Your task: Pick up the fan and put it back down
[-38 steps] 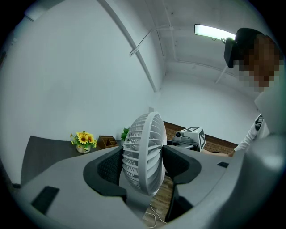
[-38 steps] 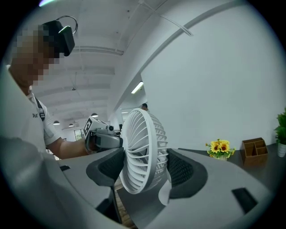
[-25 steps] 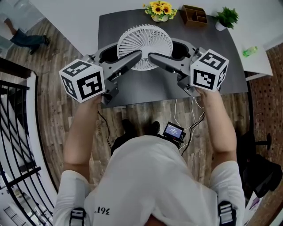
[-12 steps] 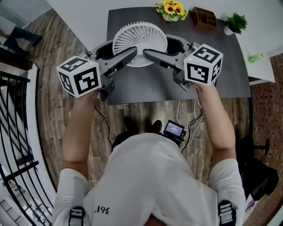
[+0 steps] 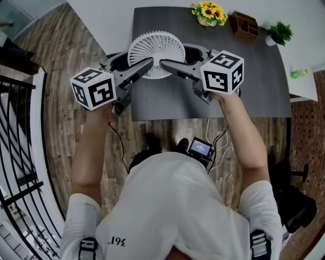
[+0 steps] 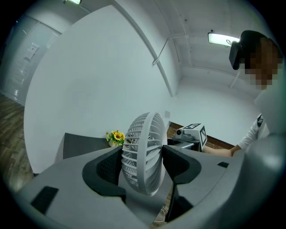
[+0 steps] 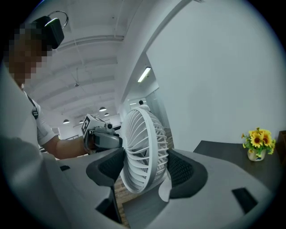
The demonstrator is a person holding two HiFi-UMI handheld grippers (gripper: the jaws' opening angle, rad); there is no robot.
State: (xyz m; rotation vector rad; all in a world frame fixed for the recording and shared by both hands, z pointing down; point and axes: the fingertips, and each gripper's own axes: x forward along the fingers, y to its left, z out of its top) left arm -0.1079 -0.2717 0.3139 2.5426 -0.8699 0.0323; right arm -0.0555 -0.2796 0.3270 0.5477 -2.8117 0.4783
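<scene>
My left gripper and right gripper each clamp their fingers on the one white fan, held at the bench's left edge. Open dark top spreads to the right. One sunflower pot, one wooden organizer and one green plant line the far edge.

Dark grey table, on a wood-plank floor. Along its far edge, left to right: a pot of sunflowers, a wooden compartment box, and a small green plant in a white pot. A white table stands against its right side, carrying one green bottle.
</scene>
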